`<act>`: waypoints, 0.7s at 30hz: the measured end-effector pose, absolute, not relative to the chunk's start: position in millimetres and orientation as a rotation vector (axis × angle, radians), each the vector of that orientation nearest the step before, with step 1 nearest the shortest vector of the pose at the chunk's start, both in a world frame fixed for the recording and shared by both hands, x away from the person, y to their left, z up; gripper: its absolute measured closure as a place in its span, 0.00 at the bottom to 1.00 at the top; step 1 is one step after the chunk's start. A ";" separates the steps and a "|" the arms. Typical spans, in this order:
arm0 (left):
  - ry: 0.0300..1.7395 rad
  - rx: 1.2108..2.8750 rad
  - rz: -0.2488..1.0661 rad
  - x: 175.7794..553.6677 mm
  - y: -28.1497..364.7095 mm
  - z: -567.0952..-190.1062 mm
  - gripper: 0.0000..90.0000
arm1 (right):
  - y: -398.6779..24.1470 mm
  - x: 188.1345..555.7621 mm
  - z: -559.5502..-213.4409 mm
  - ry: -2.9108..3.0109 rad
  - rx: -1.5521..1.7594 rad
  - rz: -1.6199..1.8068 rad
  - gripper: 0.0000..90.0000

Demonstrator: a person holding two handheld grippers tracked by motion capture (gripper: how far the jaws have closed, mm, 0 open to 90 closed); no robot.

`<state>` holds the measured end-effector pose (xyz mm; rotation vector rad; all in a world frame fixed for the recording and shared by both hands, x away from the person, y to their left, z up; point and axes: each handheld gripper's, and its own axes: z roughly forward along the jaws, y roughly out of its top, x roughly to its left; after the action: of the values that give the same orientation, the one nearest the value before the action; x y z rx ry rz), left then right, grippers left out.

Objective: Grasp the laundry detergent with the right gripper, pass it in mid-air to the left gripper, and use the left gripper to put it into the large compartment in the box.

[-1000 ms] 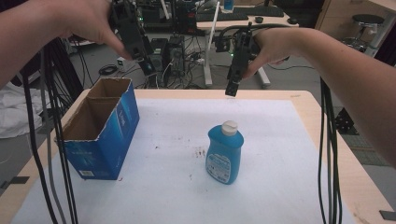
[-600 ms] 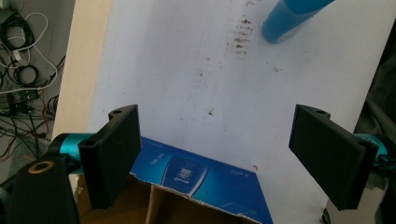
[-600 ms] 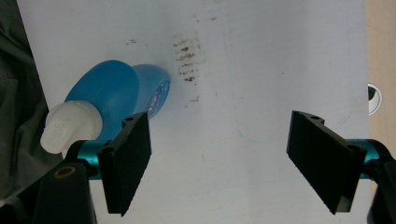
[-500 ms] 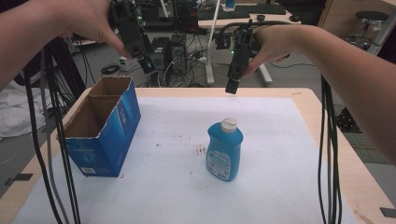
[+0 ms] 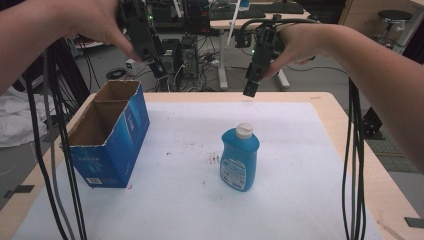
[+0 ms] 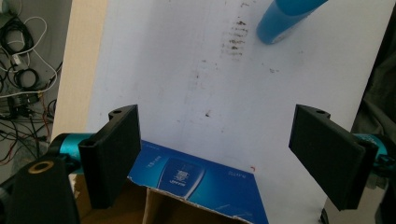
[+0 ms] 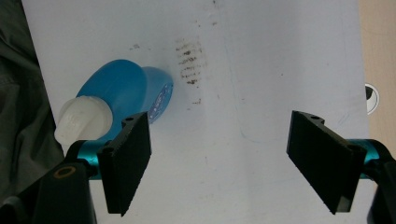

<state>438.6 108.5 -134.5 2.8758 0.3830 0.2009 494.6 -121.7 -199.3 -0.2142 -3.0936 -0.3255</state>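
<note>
On white mat: blue bottle [image 5: 239, 158] (white cap)

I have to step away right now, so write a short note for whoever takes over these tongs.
Left tongs: open, empty, held above the far end of the open blue cardboard box.
Right tongs: open, empty, held above the table's far edge, beyond the upright blue plastic bottle with the white cap.
Both box and bottle stand on the white mat, apart.
Done: nothing gripped.
Left: probably grip the bottle and move it to the box.
</note>
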 end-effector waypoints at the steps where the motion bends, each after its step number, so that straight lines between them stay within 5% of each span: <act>1: 0.388 2.872 0.201 438.4 108.7 -135.1 0.19 | -121.7 494.6 -199.3 -3.094 -0.214 -0.326 0.24; 21: 0.379 2.875 0.205 437.3 110.3 -136.5 0.19 | -187.8 462.5 -203.1 -3.096 -0.371 -0.617 0.14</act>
<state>437.3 110.3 -136.5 2.8752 0.3786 0.2054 462.5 -187.8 -203.1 -0.3712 -3.0959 -0.6174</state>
